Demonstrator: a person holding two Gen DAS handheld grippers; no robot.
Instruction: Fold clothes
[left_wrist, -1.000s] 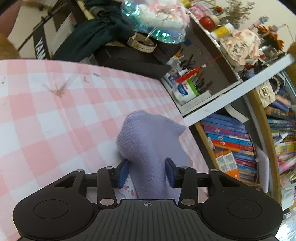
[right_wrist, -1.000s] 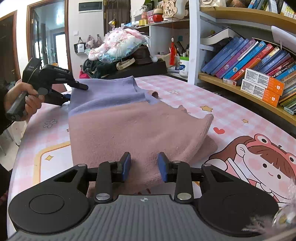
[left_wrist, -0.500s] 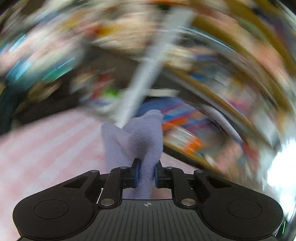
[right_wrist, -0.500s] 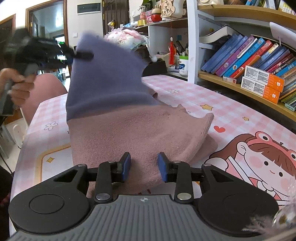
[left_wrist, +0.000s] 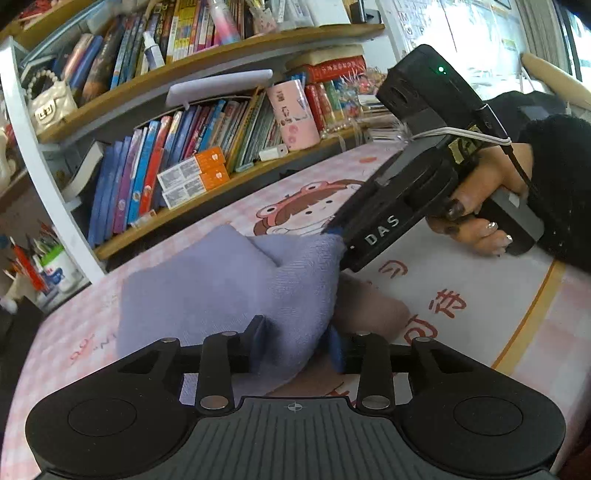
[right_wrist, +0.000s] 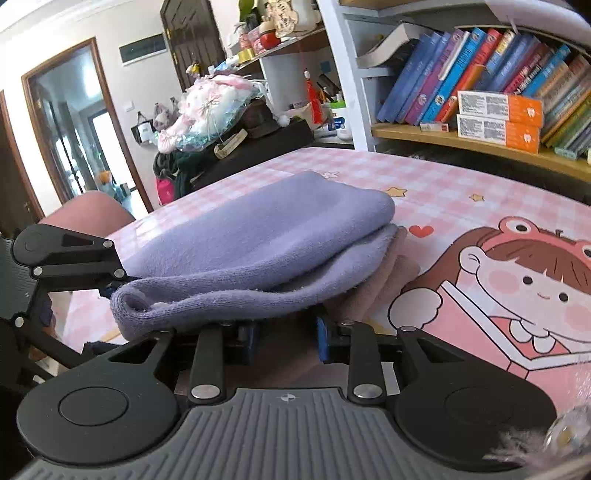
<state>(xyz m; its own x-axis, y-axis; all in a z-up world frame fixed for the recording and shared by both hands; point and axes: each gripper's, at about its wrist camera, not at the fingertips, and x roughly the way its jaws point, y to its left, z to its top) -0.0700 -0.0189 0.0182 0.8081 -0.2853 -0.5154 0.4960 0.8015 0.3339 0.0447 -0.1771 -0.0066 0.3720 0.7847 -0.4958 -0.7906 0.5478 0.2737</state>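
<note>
The garment (right_wrist: 258, 236), lavender over a dusty-pink part, lies folded over on itself on the pink checked tablecloth (right_wrist: 461, 184), its lavender layer on top and the pink layers showing beneath at the right edge. In the left wrist view the left gripper (left_wrist: 297, 345) has its blue-padded fingers spread, with a bunched lavender fold lying between them but not pinched. The right gripper (right_wrist: 284, 341) also stands with its jaws apart, the pink cloth lying between and under its pads; in the left wrist view its tip is buried behind the lavender fold, so its fingers cannot be seen there. That view alone shows the white letters "DAS" on the right gripper's black body, a green light on its top, and the hand (left_wrist: 484, 206) in a dark fuzzy sleeve gripping its handle. The right wrist view alone shows a doorway and a cluttered shelf beyond the table. Orange and white boxes (right_wrist: 498, 118) sit by the books (right_wrist: 436, 81) on the bookshelf; their print is too small to read. Red characters on the tablecloth are partly covered by cloth.
</note>
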